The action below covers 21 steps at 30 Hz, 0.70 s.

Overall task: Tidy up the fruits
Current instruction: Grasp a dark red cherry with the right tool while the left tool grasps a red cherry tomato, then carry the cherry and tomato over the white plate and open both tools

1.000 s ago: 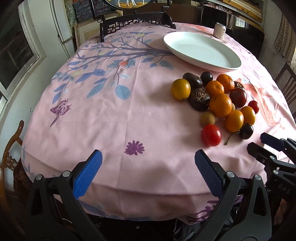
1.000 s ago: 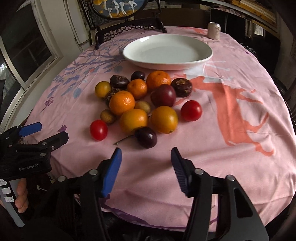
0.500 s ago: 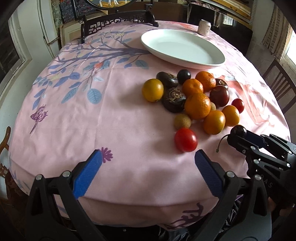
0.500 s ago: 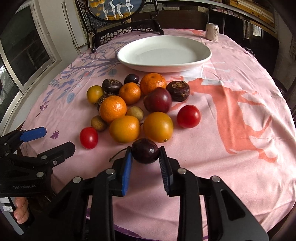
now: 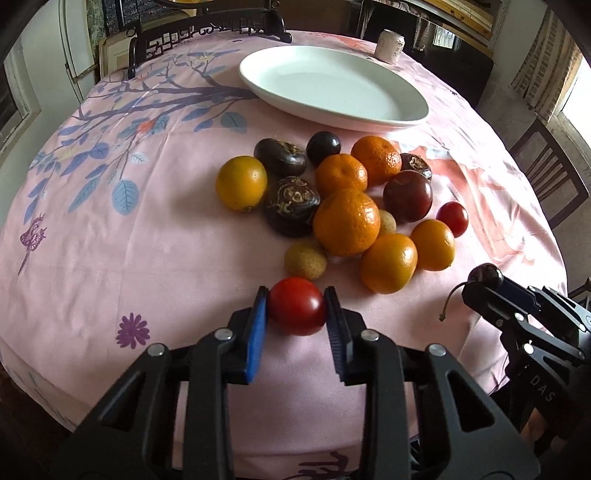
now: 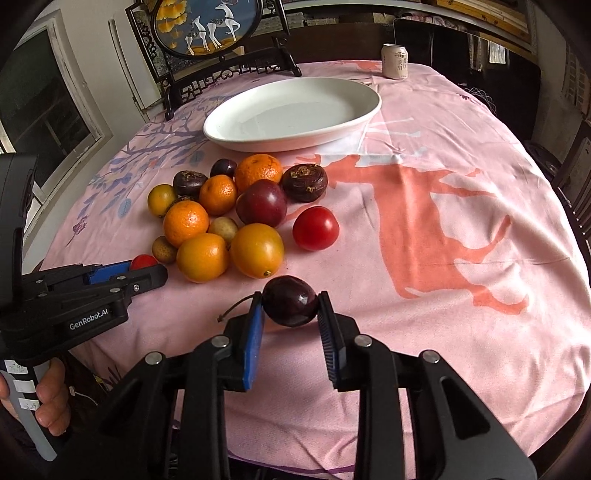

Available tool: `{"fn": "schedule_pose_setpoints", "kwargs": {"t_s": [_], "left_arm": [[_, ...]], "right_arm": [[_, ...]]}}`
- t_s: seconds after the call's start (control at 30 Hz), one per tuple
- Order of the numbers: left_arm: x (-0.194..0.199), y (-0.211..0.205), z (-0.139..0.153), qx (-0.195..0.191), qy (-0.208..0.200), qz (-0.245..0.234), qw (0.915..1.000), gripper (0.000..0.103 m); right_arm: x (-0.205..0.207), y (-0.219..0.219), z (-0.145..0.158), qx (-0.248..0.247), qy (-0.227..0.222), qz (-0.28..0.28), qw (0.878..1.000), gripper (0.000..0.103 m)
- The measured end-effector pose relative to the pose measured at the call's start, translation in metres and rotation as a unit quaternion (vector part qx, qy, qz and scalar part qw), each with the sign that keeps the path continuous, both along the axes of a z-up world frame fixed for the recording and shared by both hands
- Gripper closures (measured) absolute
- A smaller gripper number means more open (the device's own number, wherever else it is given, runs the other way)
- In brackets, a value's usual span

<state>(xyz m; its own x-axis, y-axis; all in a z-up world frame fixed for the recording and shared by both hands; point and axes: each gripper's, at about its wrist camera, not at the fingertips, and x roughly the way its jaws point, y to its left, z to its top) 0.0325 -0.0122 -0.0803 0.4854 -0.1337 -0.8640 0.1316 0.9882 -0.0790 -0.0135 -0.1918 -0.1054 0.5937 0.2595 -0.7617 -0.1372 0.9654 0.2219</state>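
Observation:
My left gripper (image 5: pixel 295 308) is shut on a red tomato (image 5: pixel 297 305) at the near edge of the fruit pile; this tomato also shows in the right wrist view (image 6: pixel 143 261). My right gripper (image 6: pixel 290 308) is shut on a dark cherry (image 6: pixel 290 301) with a stem, just in front of the pile; the cherry also shows in the left wrist view (image 5: pixel 485 275). The pile holds oranges (image 5: pixel 346 221), yellow fruits (image 5: pixel 242 182), dark wrinkled fruits (image 5: pixel 291 205), a plum (image 6: pixel 261 202) and a second tomato (image 6: pixel 316 228). An empty white oval plate (image 6: pixel 332 127) lies behind the pile.
A pink patterned cloth (image 6: pixel 443 221) covers the round table. A drink can (image 6: pixel 395 61) stands at the far edge. A dark carved chair back (image 5: pixel 207 31) and a framed picture (image 6: pixel 207 26) stand behind the table. A chair (image 5: pixel 550 177) is at the right.
My left gripper moved forward and shut on the red tomato. My right gripper stayed shut on the cherry and moved a little forward with it.

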Motion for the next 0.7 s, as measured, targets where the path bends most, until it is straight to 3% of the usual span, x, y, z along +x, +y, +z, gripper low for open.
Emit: {"fn": "schedule_pose_setpoints", "kwargs": {"t_s": [0.23,0.33,0.53,0.6,0.7], "left_arm": [[-0.003,0.01,0.027,-0.016,-0.029,-0.01,0.9994,0.073],[0.015,0.016,0.047,-0.023,-0.032,-0.012,0.9992,0.073],[0.113,0.013,0.102,-0.028,-0.051,-0.004,0.9983,0.072],[0.158,0.005,0.104,-0.032,-0.038,-0.003,0.9988,0.072],[0.223,-0.008,0.091,-0.02,-0.02,0.018,0.9994,0.072]], "right_arm": [[0.012,-0.003,0.017,0.002,-0.012,-0.001,1.0,0.073],[0.032,-0.003,0.029,0.005,-0.012,0.017,1.0,0.073],[0.117,-0.009,0.072,0.01,-0.027,0.053,0.998,0.073],[0.155,-0.01,0.08,-0.003,-0.031,0.052,0.998,0.073],[0.218,-0.012,0.071,-0.009,0.001,0.053,0.999,0.073]]}}
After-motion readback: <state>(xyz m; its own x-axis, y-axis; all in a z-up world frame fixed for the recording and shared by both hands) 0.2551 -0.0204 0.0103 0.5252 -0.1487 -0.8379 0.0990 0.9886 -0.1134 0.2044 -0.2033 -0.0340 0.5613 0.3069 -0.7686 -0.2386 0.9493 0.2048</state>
